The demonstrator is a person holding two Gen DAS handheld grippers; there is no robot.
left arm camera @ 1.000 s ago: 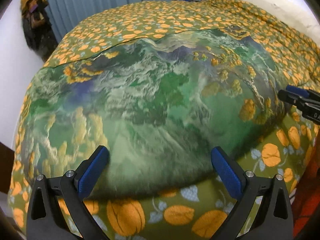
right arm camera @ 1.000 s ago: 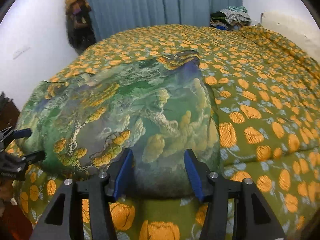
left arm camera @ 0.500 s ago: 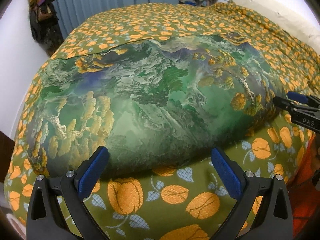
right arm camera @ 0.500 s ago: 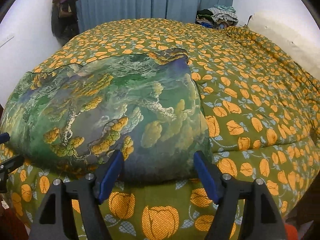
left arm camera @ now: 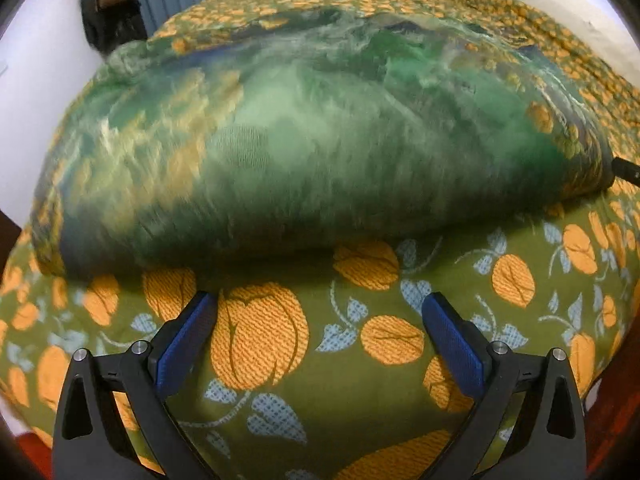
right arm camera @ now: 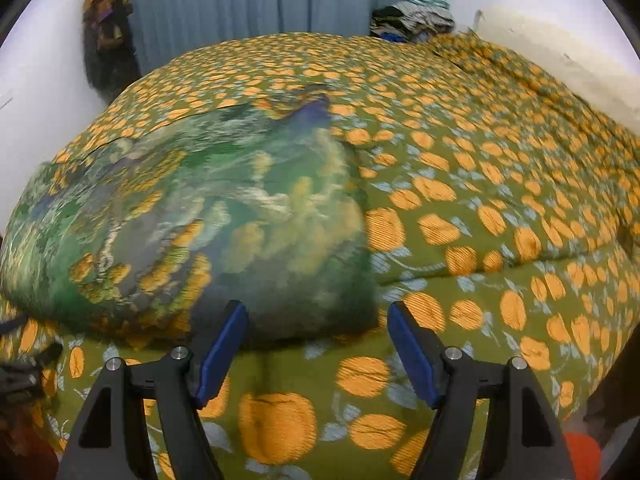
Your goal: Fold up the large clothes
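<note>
Looking down my left tongs (left arm camera: 319,322), I see the blue pads spread wide with nothing between them, hanging over the olive bedspread (left arm camera: 460,280) with its orange fruit print. My right tongs (right arm camera: 318,334) are likewise parted and empty, their tips just short of the garment's near edge. Beyond both lies the green patterned garment (left arm camera: 320,140), spread on the bed near its front edge, blurred in both views. Farther back I make out a pile of clothes (right arm camera: 412,18) and a blue curtain (right arm camera: 260,4).
</note>
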